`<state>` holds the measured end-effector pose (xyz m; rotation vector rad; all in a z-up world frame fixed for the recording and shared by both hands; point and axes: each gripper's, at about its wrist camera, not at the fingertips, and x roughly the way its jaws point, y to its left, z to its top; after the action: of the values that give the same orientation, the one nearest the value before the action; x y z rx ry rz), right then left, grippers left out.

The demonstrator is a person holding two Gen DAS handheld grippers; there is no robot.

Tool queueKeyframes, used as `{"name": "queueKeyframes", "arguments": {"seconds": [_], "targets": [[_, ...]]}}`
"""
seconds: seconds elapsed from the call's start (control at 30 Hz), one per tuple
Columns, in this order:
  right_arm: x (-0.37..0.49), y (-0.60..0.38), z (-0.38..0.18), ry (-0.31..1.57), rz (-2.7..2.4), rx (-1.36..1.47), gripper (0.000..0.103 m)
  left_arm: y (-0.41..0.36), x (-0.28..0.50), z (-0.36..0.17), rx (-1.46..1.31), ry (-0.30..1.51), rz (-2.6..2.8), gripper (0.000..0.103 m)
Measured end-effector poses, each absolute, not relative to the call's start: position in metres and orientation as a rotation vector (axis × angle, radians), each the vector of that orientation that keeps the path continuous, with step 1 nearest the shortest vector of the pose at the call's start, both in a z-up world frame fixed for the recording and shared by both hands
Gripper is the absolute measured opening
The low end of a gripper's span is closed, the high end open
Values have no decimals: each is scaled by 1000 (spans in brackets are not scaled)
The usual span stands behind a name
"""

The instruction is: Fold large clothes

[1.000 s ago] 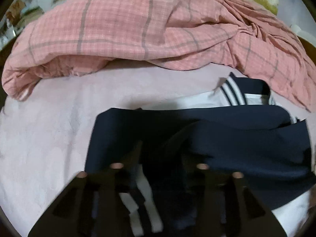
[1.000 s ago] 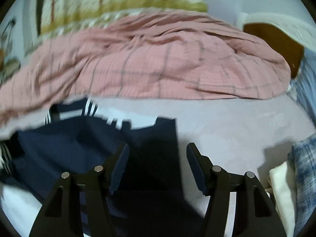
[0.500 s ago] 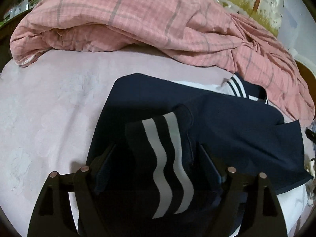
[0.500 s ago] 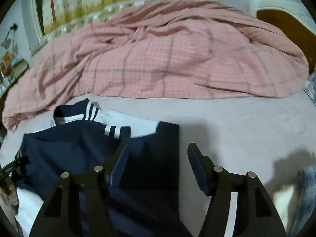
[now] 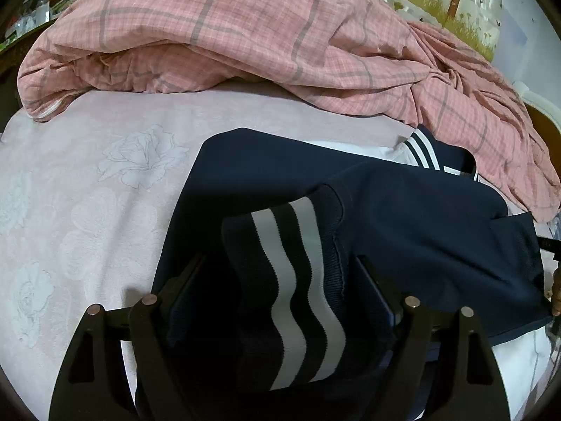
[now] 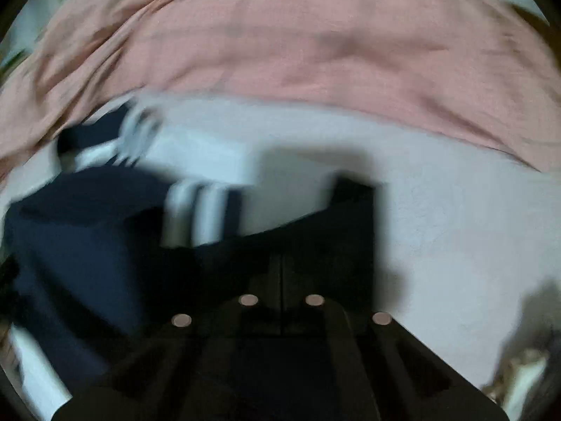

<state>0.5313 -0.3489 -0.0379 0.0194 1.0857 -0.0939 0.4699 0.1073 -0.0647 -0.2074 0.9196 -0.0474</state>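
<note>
Two claws are working one navy garment (image 5: 403, 217) on the bed (image 5: 87, 182) — the left claw (image 5: 280, 280) is gaping around its striped cuff (image 5: 294, 280), lower centre, unpinched; the right claw (image 6: 280, 273), closed, is nipping the garment's dark right edge.

Right wrist view motion-blurred, pink quilt (image 6: 280, 42) smeared (checks unreadable), navy garment (image 5: 403, 217) cut off below.
</note>
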Motion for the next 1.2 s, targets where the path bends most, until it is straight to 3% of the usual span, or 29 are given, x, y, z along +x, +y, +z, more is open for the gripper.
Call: {"name": "queueKeyframes", "arguments": {"seconds": [0.13, 0.27, 0.3, 0.33, 0.37, 0.4, 0.43, 0.7, 0.77, 0.8, 0.83, 1.2], "targets": [[515, -382, -13, 925, -169, 91, 0, 105, 469, -64, -201, 917, -48, 81], [520, -392, -4, 960, 25, 127, 0, 105, 469, -63, -204, 916, -51, 81], [522, -387, -3, 969, 22, 103, 8, 105, 469, -63, -203, 916, -50, 81], [525, -381, -3, 989, 16, 86, 31, 105, 470, -63, -200, 916, -50, 81], [528, -377, -4, 1006, 25, 96, 48, 106, 469, -63, -201, 915, -50, 81], [531, -371, -7, 1021, 51, 123, 79, 106, 469, -63, -203, 915, -51, 81], [533, -367, -11, 1038, 90, 148, 85, 106, 469, -63, -205, 915, -53, 81], [541, -316, -59, 1260, 87, -32, 85, 106, 469, -64, -208, 916, -56, 81], [539, -316, -55, 1214, 91, -16, 63, 106, 469, -64, -208, 916, -56, 81], [537, -316, -51, 1178, 99, -2, 19, 105, 469, -64, -208, 916, -56, 81], [535, -317, -48, 1145, 85, 3, 8, 106, 469, -64, -207, 916, -56, 81], [517, -363, -10, 923, -156, -9, 6, 104, 469, -63, -201, 915, -70, 85]]}}
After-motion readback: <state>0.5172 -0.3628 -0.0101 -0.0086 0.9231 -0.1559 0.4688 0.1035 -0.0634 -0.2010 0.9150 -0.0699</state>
